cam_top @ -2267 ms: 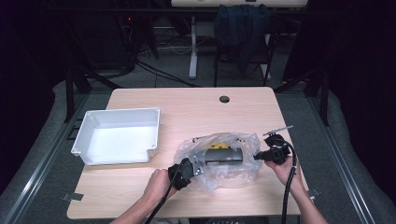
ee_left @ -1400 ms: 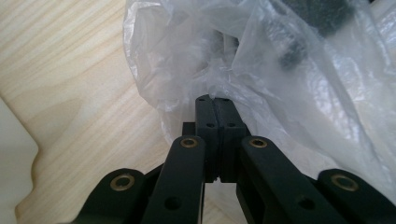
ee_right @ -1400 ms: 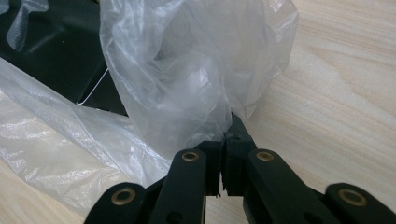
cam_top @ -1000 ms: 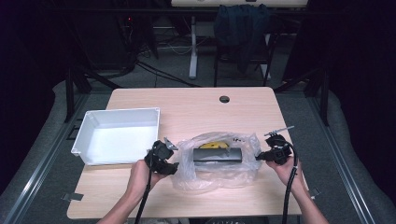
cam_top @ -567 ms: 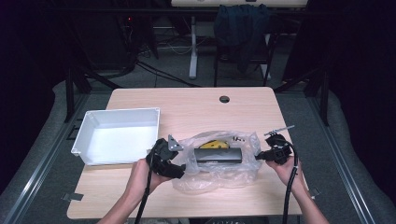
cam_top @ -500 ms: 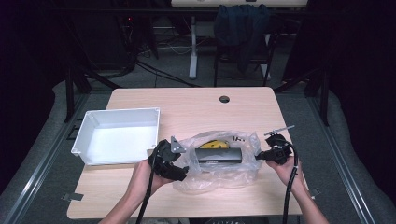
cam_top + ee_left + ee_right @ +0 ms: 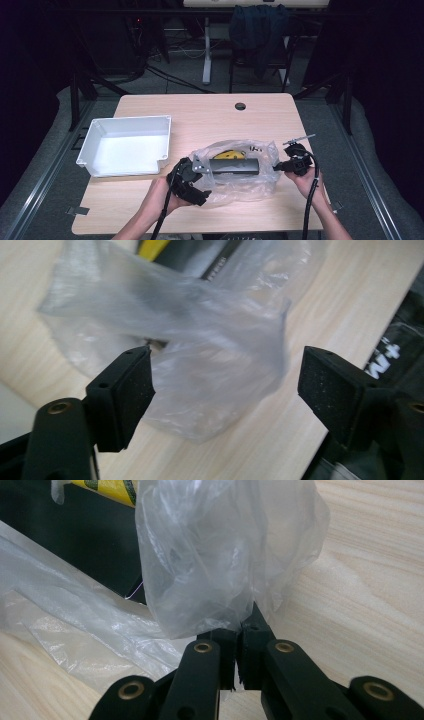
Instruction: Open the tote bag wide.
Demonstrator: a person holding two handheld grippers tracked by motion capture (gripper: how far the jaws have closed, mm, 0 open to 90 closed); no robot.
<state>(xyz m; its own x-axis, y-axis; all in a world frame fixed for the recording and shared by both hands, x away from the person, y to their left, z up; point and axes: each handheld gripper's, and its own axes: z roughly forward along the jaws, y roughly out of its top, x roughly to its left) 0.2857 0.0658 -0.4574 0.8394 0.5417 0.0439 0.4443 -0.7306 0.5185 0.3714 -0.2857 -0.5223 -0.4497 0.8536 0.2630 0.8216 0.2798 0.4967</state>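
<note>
Right gripper (image 7: 239,652) pinches plastic bag (image 7: 240,172) lower right; left gripper (image 7: 225,385) wide, empty; black box (image 7: 234,166) not yet out.

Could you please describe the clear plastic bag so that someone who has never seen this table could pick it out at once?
Start at the wooden table and find the white tray on its left half. To the tray's right, near the front edge, lies the clear plastic bag, crumpled, between the left gripper and right gripper. It alone is see-through, showing a long black item and something yellow inside.
</note>
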